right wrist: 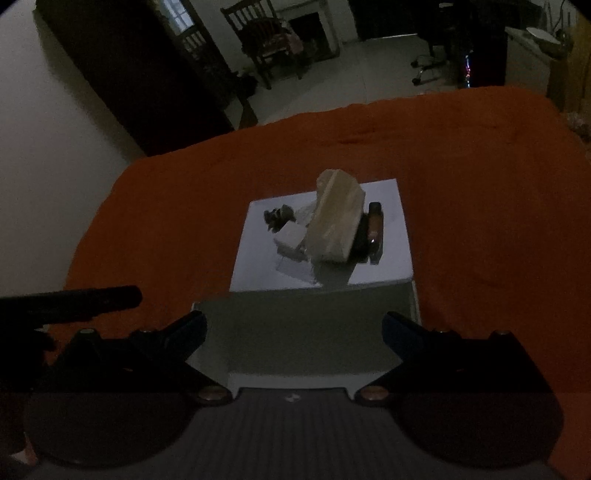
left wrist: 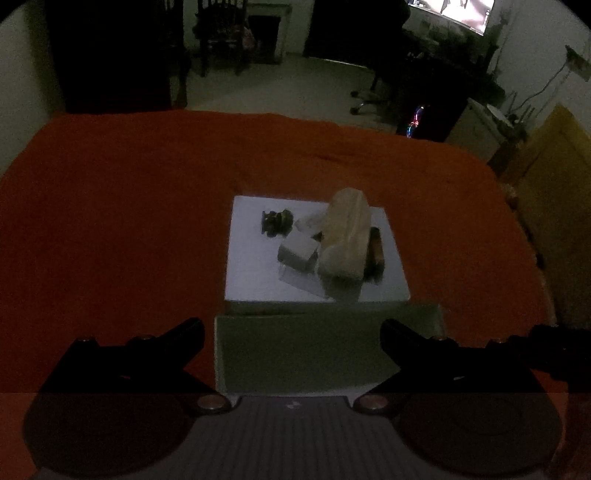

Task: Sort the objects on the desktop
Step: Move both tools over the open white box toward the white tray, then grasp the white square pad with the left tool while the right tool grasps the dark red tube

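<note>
Both views are dim and grainy, with dark vignetting in the corners and fisheye bending toward the edges. The brightest patch in the left view is a screen (left wrist: 463, 11) at one o'clock. The white sheet (left wrist: 255, 266) catches the most light at the centre; the pale package (right wrist: 334, 221) throws a soft shadow toward six o'clock. Fine detail is smeared.

Both claws hang level and side by side with nothing between their dark fingers, the left claw (left wrist: 291, 332) spread wide and pointing toward twelve o'clock, the right claw (right wrist: 293, 328) just as wide apart, with the left one's finger showing at its nine o'clock.
</note>
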The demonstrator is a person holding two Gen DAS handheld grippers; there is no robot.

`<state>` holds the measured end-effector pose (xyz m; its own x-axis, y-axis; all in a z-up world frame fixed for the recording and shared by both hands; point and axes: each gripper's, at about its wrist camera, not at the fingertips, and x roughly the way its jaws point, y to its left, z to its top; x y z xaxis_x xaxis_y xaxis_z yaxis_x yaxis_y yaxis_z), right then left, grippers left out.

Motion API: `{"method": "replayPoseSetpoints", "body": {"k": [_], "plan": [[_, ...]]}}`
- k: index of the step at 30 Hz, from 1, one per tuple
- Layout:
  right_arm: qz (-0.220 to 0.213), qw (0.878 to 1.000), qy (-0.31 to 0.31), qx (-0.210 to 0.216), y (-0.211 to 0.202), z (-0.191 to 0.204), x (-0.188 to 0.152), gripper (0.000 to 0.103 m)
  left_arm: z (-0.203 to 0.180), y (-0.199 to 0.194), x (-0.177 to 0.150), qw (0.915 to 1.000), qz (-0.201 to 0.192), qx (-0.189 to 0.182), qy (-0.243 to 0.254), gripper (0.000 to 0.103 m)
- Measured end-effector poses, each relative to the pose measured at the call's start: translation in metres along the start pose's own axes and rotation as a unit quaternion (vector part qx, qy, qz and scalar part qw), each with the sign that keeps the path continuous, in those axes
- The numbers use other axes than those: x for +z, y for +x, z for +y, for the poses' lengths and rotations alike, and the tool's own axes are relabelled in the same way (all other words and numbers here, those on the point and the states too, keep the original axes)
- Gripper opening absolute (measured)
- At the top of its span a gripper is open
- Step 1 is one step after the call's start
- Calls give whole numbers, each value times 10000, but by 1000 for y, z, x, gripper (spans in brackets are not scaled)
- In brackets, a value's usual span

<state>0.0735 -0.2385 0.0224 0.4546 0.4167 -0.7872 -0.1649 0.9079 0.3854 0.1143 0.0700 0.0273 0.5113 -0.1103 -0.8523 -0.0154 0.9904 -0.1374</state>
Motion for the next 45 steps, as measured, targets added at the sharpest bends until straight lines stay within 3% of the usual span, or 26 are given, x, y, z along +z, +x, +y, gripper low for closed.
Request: {"method": "replayPoseSetpoints", "body": {"k": [3,9,13,17,30,34,37,42,45], "plan": [[-60,9999,-34,-121,11,-4,16,103,0,14,10,10000,0,48,60,103],[-310,9986,-147,-406,33,-15,51,103,-3,47,27,9971,-21,346,679,103],[-310,9980,-84,-553,55,-24,70,103,12,81,44,9976,295,394,478,94],[-156,9975,-109,-686,84,-29,84,103,24,112,57,9975,358,465,392,96],[283,9981,-66,-549,209,-45,123,101,37,217,86,9979,509,326,212,102],[285,9977,-64,-604,230,-53,136,100,26,255,90,9962,742,153,420,102],[427,9970,46,-639,244,-66,138,98,23,279,89,9913,1136,45,661,99],[609,9946,101,-838,261,-93,132,94,24,302,86,9893,1159,-75,888,99],[963,9900,68,-1026,273,-107,125,89,27,316,88,9899,1151,-135,820,99]]}}
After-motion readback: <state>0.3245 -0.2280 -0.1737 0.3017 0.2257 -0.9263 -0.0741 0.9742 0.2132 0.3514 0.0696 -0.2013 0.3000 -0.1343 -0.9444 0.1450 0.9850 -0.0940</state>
